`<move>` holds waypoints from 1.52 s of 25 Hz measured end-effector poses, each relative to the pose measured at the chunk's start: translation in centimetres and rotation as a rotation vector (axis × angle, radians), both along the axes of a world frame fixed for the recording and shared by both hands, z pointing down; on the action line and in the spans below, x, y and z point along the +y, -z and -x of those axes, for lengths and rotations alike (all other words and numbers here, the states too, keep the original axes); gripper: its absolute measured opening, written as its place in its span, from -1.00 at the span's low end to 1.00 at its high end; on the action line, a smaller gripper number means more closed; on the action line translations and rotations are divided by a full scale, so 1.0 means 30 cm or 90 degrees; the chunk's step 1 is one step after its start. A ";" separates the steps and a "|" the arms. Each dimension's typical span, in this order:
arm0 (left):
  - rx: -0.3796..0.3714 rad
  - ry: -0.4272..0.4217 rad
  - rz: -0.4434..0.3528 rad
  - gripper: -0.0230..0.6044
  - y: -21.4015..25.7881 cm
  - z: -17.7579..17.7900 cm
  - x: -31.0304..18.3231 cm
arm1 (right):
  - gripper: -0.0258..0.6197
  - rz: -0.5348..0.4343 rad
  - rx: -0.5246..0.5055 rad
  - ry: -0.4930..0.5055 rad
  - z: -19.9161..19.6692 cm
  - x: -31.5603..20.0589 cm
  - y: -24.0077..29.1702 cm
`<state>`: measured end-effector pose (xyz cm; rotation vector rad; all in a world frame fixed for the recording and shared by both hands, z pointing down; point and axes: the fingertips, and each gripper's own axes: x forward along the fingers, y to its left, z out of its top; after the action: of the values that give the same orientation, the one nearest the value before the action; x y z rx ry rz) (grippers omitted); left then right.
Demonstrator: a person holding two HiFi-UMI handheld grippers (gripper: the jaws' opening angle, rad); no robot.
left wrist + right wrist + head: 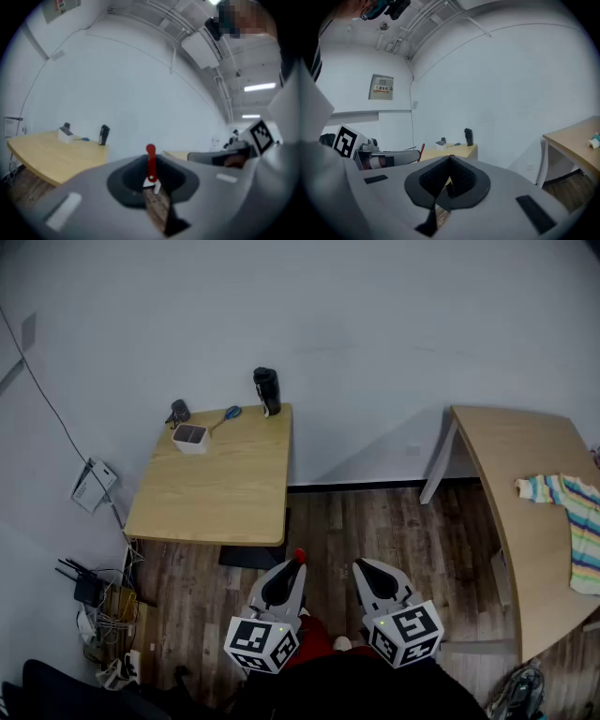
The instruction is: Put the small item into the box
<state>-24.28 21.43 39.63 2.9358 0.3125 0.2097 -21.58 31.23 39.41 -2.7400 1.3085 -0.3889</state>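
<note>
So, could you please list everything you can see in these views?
table: one, light wood, left, by the wall
white box: one, table's far left corner
scissors: one pair, blue handles, right of the box
bottle: one, black, table's far edge
dark object: one, behind the box, unidentifiable
desk: one, light wood, right
striped garment: one, multicoloured, on the desk
router: one, black, floor at left
small red item: one, in the left gripper
left gripper: shut on the small red item
right gripper: shut, empty
</note>
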 end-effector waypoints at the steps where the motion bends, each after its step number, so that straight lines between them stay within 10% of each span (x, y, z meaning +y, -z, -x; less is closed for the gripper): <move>1: 0.001 0.002 0.000 -0.76 0.002 -0.003 -0.003 | -0.90 0.000 0.000 -0.001 -0.002 0.003 0.001; 38: 0.037 0.004 -0.055 -0.76 0.073 -0.167 0.003 | -0.90 -0.050 0.004 -0.093 -0.162 0.166 0.039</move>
<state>-19.27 21.53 37.42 3.0324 0.3097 0.1416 -16.71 36.21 38.25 -2.7505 1.0906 -0.3115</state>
